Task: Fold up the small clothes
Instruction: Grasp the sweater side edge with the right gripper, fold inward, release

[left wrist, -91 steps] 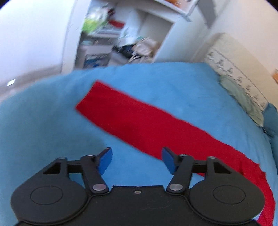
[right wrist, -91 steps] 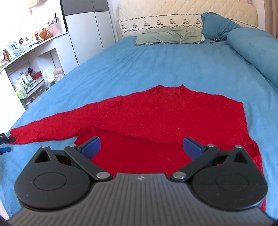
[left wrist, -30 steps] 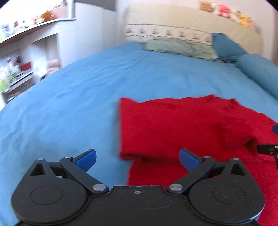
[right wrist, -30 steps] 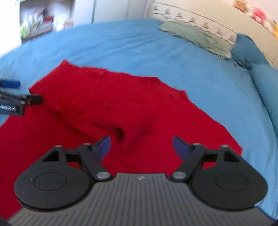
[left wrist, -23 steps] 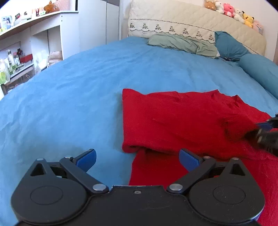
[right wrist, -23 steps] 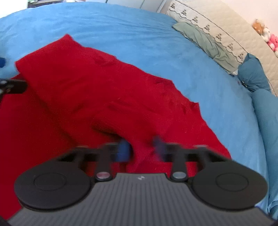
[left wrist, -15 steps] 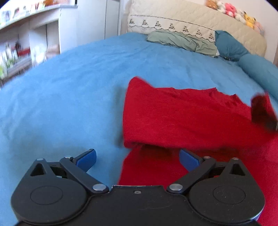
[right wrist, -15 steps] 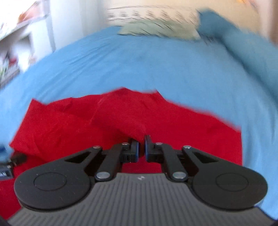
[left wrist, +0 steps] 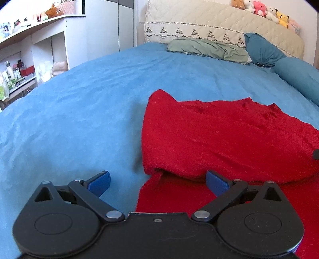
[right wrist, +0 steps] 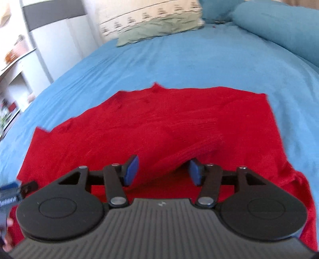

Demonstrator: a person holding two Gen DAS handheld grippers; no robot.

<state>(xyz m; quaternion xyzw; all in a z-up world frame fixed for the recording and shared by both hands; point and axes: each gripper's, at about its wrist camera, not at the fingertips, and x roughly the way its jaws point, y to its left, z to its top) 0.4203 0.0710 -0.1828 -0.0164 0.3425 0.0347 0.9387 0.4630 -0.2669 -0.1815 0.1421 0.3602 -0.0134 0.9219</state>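
**A:** Jaws first: the left gripper (left wrist: 157, 181) has them spread wide with nothing pinched. One blue pad hangs over bare blue bed cover (left wrist: 79, 111), the other over red cloth. The right gripper (right wrist: 162, 172) is mid-opening, and a ribbed fold of the red sweater (right wrist: 151, 127) sits in the gap, though neither pad seems to press on it.

**B:** So where's the sweater relative to the jaws?

**A:** In the left wrist view, its left edge runs up between the pads, flat layer nearest, and just past the tips there's a thicker folded-over layer with a rolled lip. It spreads ahead and off to the right of the jaws. In the right wrist view it fills everything just ahead of the tips and to both sides, with blue cover beyond it.

**B:** And farther out?

**A:** A green pillow (left wrist: 207, 48) far ahead at the quilted headboard (left wrist: 219, 24), teal cushions (left wrist: 263, 49) to the right of it, plush toys (left wrist: 265, 10) on top. White shelves (left wrist: 33, 39) sit far off to the left. The other gripper's tip pokes in at the lower left edge of the right wrist view, blurred.
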